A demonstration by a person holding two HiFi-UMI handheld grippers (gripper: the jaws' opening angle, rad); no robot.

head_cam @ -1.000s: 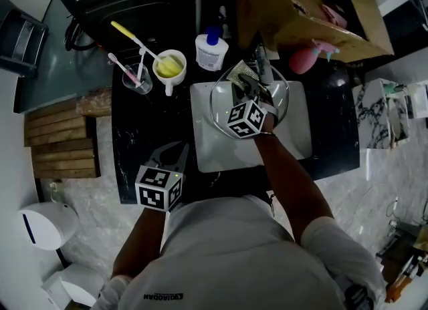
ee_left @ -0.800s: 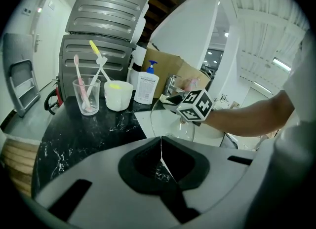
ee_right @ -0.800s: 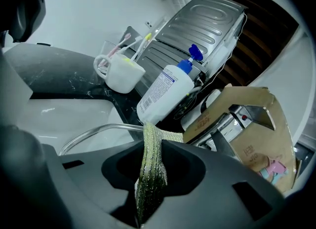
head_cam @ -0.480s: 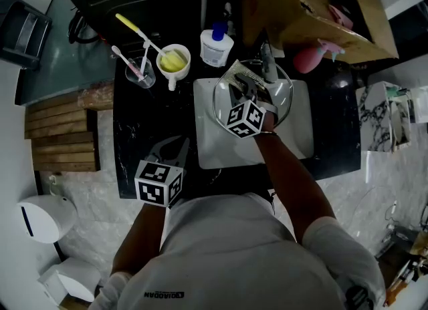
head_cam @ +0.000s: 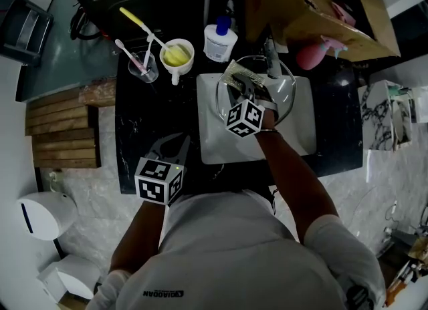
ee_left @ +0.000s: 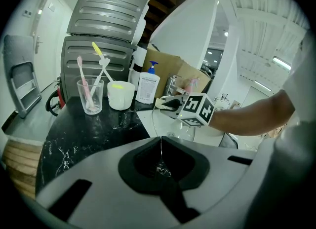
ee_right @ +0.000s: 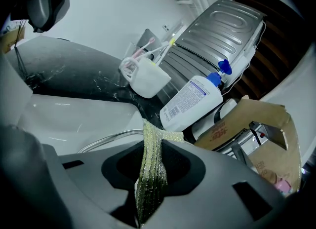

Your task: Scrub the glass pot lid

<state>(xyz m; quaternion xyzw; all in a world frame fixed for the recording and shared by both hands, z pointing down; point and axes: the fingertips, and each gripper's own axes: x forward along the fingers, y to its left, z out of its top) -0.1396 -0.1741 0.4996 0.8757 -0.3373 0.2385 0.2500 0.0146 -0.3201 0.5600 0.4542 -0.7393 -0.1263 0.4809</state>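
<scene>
Now, head view, lid: the glass pot lid (head_cam: 286, 92) sits over the white sink (head_cam: 297, 135), a clear disc with a thin metal rim. Whether it lies flat or leans, I can't tell.
Head view, right tongs: my right tongs (head_cam: 243, 88) are over the lid's middle, pinching a scouring pad (head_cam: 234, 73).
Head view, left tongs: my left tongs (head_cam: 169, 149) hang over the near edge of the black counter (head_cam: 144, 121), well apart from the lid.
Left gripper view, jaws: pressed together with nothing between them.
Left gripper view, counter: veined black stone, glossy. On it stand a clear tumbler (ee_left: 90, 95) of toothbrushes, a white mug (ee_left: 121, 95) and a pump bottle (ee_left: 147, 86).
Right gripper view, pad: thin, limp, green-gold mesh (ee_right: 152, 166), clamped upright between my jaws and flopping over at its top.
Right gripper view, lid: only a curve of the rim (ee_right: 106, 139) shows against the smooth white basin.
Right gripper view, beyond: a cardboard box (ee_right: 247, 119), matte and creased.
Handling, lid: I'd judge it stiff, fairly heavy, breakable and slick on porcelain. Nothing holds it, so hard strokes may skate it.
Handling, hold: best pinned at the metal rim or by its knob, which I can't make out here.
Handling, pad: soft and light, so it will fold under pressure.
</scene>
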